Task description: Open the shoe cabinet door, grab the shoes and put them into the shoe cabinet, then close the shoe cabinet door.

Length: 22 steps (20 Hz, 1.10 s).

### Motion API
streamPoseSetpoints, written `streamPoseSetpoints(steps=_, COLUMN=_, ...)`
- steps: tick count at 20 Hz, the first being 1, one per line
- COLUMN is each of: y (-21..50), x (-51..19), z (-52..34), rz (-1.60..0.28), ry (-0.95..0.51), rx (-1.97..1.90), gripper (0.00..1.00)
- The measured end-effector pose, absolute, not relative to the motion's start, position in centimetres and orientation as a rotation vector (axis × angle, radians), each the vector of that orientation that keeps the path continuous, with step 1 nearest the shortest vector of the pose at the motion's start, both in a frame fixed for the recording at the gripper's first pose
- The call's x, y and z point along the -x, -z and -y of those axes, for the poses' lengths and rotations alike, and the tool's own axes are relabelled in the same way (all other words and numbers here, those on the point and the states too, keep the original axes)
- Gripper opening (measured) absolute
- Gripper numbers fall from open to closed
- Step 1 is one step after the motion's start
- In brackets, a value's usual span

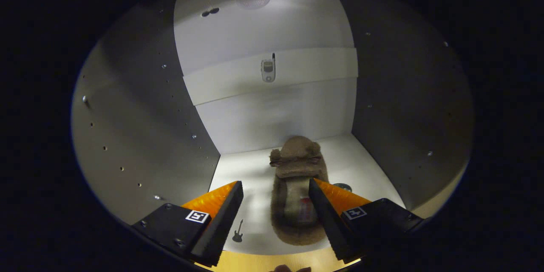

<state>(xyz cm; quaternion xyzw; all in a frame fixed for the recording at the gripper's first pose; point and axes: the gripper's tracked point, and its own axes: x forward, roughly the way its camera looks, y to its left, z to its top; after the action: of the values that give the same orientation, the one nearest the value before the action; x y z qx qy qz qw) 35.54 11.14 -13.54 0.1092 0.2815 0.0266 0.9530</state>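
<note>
Spread wide and gripping nothing, the gripper (276,204) straddles a fuzzy brown slipper (297,191) lying on the shoe cabinet (374,178) floor, toe toward twelve o'clock, so the placing step looks done and backing out to shut the door seems next.

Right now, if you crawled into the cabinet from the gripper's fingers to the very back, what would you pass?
Near to far: the open gripper, its fingers apart either side of the slipper's heel → small guitar sticker on the cabinet floor → furry brown slipper lying toe-first → back panel → phone sticker higher on that panel.
</note>
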Motion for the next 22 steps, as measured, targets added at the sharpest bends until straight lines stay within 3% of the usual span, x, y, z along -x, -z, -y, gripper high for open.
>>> streamPoseSetpoints(steps=8, y=4.6, x=-28.3, z=-9.1, rz=-0.300, ry=-0.028, rx=-0.206, gripper=0.98)
streamPoseSetpoints(steps=13, y=-0.9, x=-20.2, z=-8.2, rz=-0.130, ry=-0.021, rx=-0.106, gripper=0.98)
streamPoseSetpoints(steps=22, y=-2.5, x=-6.5, z=-4.2, rz=-0.075, ry=-0.048, rx=-0.133, gripper=0.98)
